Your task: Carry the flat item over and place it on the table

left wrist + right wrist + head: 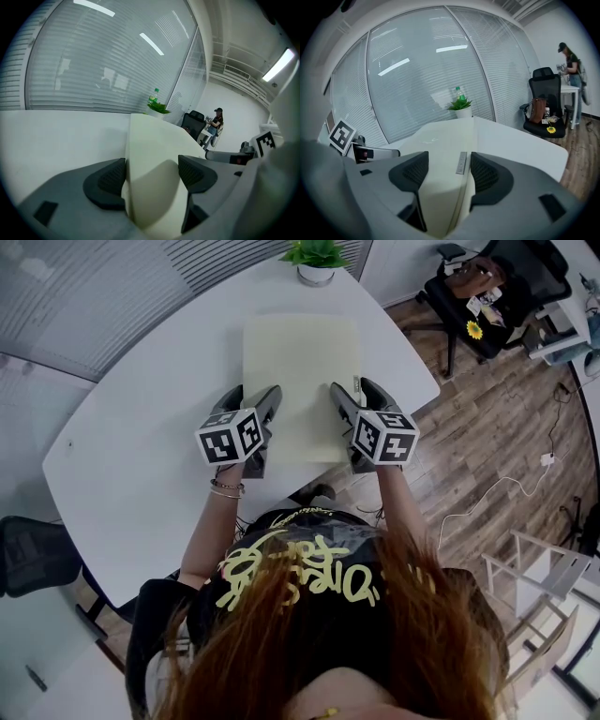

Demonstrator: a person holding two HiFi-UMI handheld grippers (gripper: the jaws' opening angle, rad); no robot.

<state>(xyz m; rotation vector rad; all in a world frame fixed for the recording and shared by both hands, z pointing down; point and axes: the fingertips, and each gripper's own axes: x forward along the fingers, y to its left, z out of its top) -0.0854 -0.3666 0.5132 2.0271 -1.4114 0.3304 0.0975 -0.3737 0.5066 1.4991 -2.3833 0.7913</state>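
Note:
A pale cream flat pad lies lengthwise over the white table, its near end at the table's front edge. My left gripper holds the pad's near left corner and my right gripper holds the near right corner. In the left gripper view the pad fills the gap between the jaws of the left gripper. In the right gripper view the pad, with a grey label strip on its edge, fills the gap of the right gripper.
A potted plant stands at the table's far edge, just beyond the pad. A black office chair with a bag on it stands on the wood floor to the right. Another black chair is near the table's left. A person stands far off.

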